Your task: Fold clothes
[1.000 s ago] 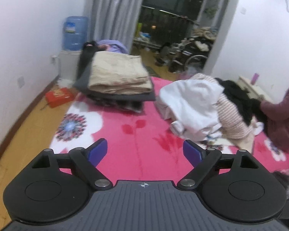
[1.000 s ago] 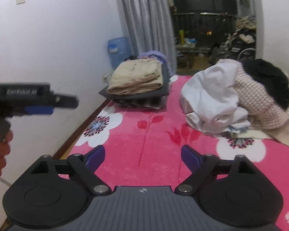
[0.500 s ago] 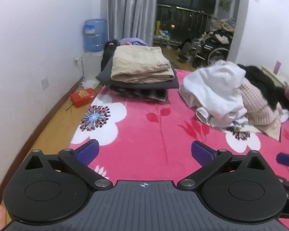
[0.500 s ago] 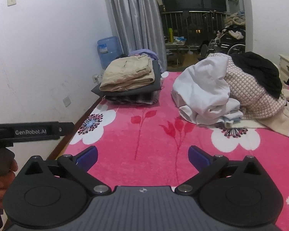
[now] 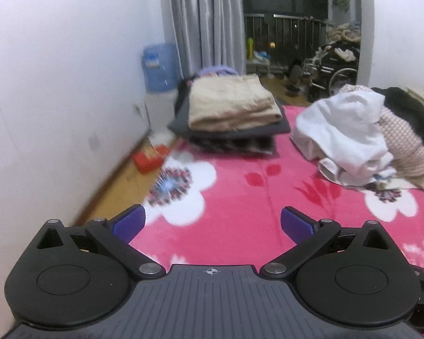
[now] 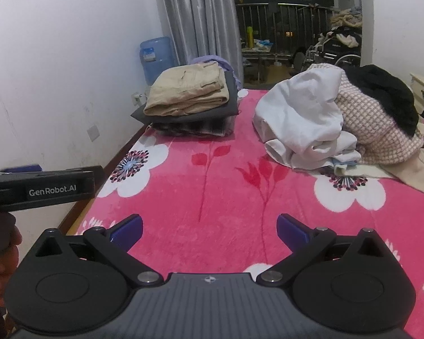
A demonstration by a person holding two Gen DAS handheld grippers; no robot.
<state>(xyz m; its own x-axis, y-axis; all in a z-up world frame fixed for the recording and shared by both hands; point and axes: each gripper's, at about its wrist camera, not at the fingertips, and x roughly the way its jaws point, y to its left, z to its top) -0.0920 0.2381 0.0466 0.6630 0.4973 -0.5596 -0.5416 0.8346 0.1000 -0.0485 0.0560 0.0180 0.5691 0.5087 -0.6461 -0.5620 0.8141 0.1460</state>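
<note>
Far left in the right wrist view: a hand [image 6: 2, 257] holds the left gripper's handle; that tool pokes in from the edge, its tips not visible there. In its own view the left gripper [image 5: 212, 223] has jaws spread wide w/ nothing between them, only the pink floral blanket [image 5: 240, 203] below. The log has both sets of jaws just opening out to full, and the frames agree: no cloth in either.

Next over, back-left of the blanket by the wall: folded stack [image 6: 189, 104], tan trousers [image 6: 188, 91] on top, a dark grey item under them, a plaid one at the bottom. Looks squared up and tidy, so I'd call that the finished part. Blue water jug [image 6: 155, 59] stands behind it.

Centre: blanket is bare, i.e. a working area w/ no garment laid out. Right gripper [image 6: 209, 230] hangs above it, jaws apart, empty.

Right: unfolded heap [image 6: 339, 121] — white garment [image 6: 299, 118] crumpled in front, pink-and-white knit [image 6: 373, 130] behind it, black item [image 6: 387, 96] on top, cream piece under the lot. None of it touched by either tool.

Judgement: approx. three pieces done, at least four left. We're between garments; next step prob. is to reach right and pull the white one onto the open patch.
</note>
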